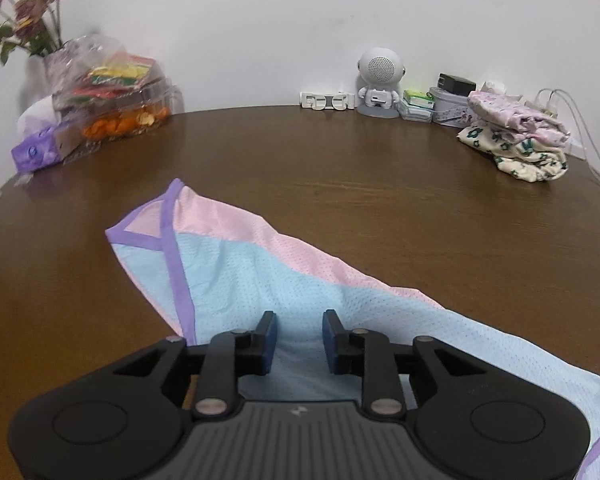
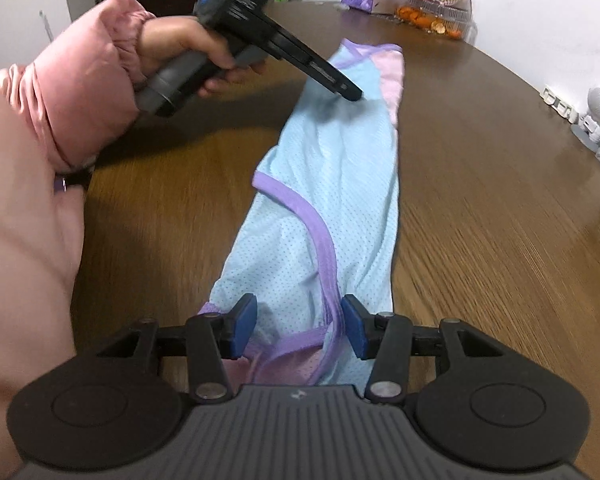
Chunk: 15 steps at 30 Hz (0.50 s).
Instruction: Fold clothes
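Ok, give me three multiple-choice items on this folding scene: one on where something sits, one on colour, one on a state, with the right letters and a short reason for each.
1. Where is the stack of folded clothes?
A. At the far right of the table, by the wall
B. Under the left gripper
C. On the floor

2. What colour is the trim on the mesh garment?
A. Green
B. Purple
C. Black

3. How do the right gripper jaws stand?
A. Apart, with the garment's near end between them
B. Clamped on a tissue box
C. Out of view

Answers:
1 A, the left wrist view shows the stack beside the tin.
2 B, purple binding edges the blue and pink panels.
3 A, a gap shows beside each blue pad.
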Motion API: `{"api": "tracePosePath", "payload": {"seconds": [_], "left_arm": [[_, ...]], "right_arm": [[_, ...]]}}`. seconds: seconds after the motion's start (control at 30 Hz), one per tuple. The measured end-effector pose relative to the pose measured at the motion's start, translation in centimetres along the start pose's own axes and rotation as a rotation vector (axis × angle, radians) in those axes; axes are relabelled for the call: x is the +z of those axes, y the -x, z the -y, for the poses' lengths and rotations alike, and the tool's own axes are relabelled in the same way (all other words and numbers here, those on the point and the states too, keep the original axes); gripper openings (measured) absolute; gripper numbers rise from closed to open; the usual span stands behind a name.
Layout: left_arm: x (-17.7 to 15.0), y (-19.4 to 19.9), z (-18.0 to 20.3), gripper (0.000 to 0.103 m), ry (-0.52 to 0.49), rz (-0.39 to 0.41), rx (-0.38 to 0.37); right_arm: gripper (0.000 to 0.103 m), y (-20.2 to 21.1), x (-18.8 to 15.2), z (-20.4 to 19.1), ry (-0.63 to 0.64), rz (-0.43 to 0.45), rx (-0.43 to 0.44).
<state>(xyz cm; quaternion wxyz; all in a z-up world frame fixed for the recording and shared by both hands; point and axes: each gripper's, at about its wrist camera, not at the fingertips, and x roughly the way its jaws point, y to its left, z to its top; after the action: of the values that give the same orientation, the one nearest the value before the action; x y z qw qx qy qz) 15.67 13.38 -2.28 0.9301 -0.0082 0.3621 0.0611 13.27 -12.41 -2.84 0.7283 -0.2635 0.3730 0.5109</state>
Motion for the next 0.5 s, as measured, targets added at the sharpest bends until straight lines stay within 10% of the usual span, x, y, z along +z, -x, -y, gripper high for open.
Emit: {"api": "tracePosePath", "payload": {"seconds": [0.3,0.5], "left_arm": [[-1.2,5.5,1.5,0.091,0.056,0.166,-0.160],[-2.5,9.0,5.8,0.095,-0.119,0.211,-0.385]], "right_arm": [[0.088,5.7,-3.8,2.4,-0.392,0.284,0.015],[0.101,8.7,-8.9,3.5,-0.757,0.396,0.052]]}}
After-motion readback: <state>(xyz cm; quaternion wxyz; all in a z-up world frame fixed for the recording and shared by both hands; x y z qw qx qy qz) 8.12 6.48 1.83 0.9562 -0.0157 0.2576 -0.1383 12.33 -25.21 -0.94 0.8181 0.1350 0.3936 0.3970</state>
